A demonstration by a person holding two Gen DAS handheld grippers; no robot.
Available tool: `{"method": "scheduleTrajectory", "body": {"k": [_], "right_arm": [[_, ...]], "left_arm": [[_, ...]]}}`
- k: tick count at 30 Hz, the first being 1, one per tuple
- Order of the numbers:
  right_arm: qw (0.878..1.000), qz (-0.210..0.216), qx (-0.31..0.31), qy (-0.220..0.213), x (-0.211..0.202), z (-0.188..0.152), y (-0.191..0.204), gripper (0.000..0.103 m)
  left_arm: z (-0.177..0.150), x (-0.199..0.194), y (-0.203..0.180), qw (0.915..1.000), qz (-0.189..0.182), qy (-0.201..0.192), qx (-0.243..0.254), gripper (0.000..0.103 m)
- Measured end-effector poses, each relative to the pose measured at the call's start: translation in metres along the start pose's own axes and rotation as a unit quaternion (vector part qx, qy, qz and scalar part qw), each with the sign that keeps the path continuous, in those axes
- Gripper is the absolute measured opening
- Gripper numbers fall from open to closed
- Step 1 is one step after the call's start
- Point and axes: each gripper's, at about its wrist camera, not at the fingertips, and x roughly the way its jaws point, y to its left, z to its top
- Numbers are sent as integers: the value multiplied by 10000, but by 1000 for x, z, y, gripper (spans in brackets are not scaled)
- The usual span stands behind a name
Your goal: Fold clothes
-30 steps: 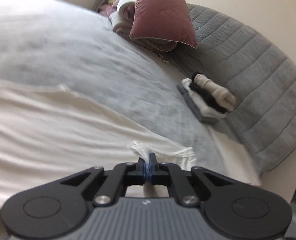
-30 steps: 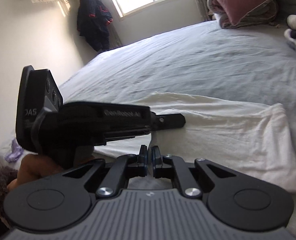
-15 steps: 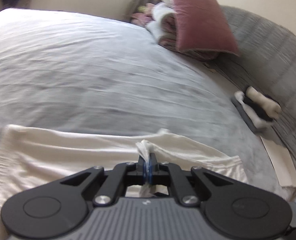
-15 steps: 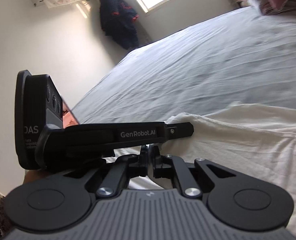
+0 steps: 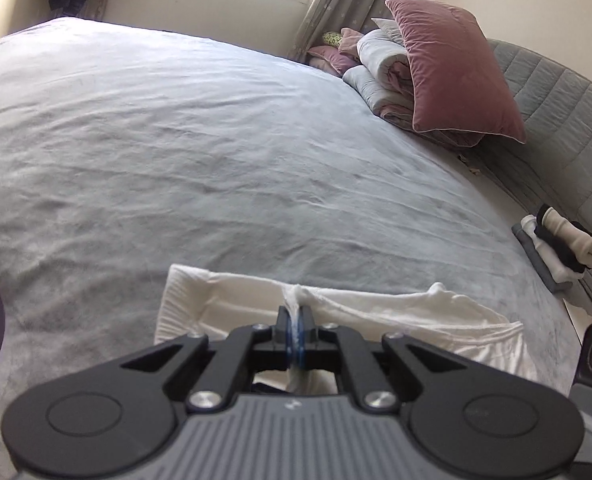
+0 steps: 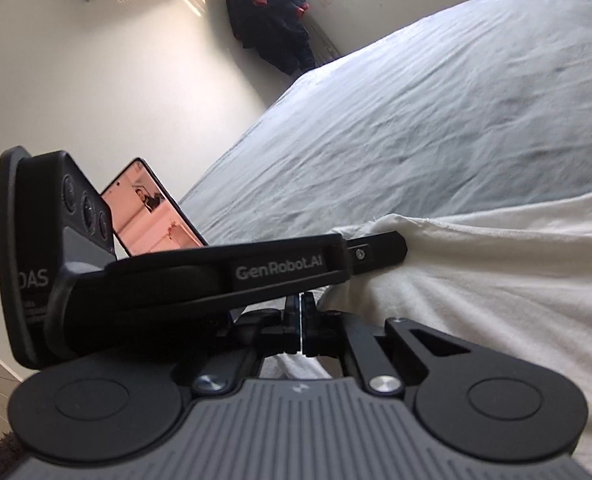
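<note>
The right gripper shows closed jaws, but the left gripper crosses in front of their tips, so whether cloth lies between them cannot be told. The white garment runs out past the right picture edge; its near part is hidden under both gripper bodies. In the left wrist view, the bed is cut off at the left edge. The folded clothes stack at the bed's right edge is too small to tell its items apart. The phone is half covered; its screen content is illegible.
</note>
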Motion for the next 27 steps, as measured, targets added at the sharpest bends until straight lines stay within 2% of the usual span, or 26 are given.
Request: {"method": "scheduleTrajectory", "body": {"k": [4, 6, 10, 11, 12, 13, 19, 20, 24, 27], "right_arm": [[9999, 0, -105, 56, 5, -4, 0, 5], [9996, -128, -260, 20, 2, -5, 2, 12], [9982, -266, -530, -107, -11, -6, -2, 15], [9973, -370, -625, -111, -14, -8, -2, 24], [9960, -497, -732, -109, -17, -10, -1, 45], [9945, -623, -840, -106, -19, -13, -1, 50], [9868, -799, -1394, -190, -13, -24, 13, 50], [9851, -851, -1483, -186, -10, -25, 17, 48], [9787, -1126, -1708, -185, 2, -26, 21, 47], [9753, -1068, -1931, -88, 7, -29, 23, 46]], "left_arm": [[0, 5, 7, 9998, -15, 83, -200, 3], [0, 7, 12, 9993, -45, 132, -339, 3], [-1, 12, 20, 9975, -128, 238, -654, 3], [-2, 13, 21, 9972, -120, 247, -703, 3], [-2, 14, 20, 9970, -103, 247, -724, 3], [-1, 14, 19, 9971, -81, 238, -725, 3], [2, 14, 12, 9973, 47, 239, -699, 3], [3, 14, 13, 9973, 111, 250, -682, 3], [3, 12, 25, 9950, -66, 352, -929, 3], [3, 10, 27, 9948, -169, 349, -947, 3]]}}
